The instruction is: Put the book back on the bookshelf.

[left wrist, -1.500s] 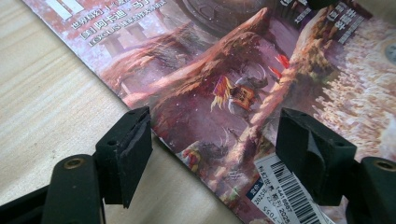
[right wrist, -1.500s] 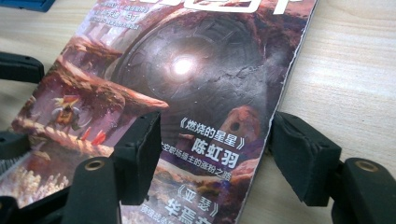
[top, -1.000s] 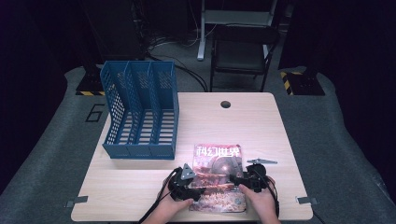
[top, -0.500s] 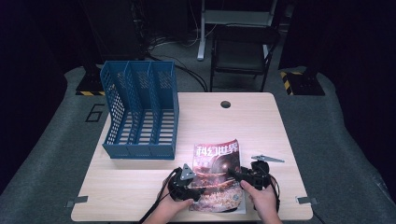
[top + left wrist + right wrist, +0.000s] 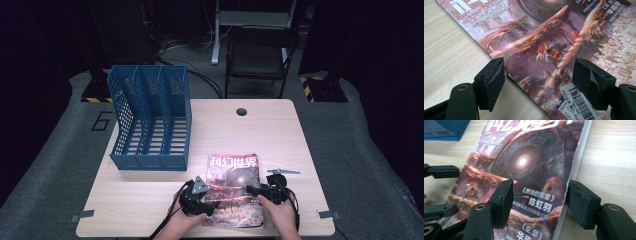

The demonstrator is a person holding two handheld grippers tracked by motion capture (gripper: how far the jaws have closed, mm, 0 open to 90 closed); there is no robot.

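Dark surroundings frame a pale wooden worktop, behind which one black chair is seen. One blue file rack with three compartments is set at the worktop's left side, toward the rear edge. One round cable hole is cut near the middle of the rear edge. One magazine with a reddish cover is laid flat near the front edge, right of centre; one barcode label is seen on its cover. One small grey metal piece is placed just beside the magazine's right edge.

Two grippers are held, one in each hand. The left gripper is spread wide, one jaw over bare wood and the other over the cover, astride the magazine's left edge. The right gripper is likewise parted, its jaws astride the right edge, nothing clamped. The left gripper's black arms are caught in the right gripper view.
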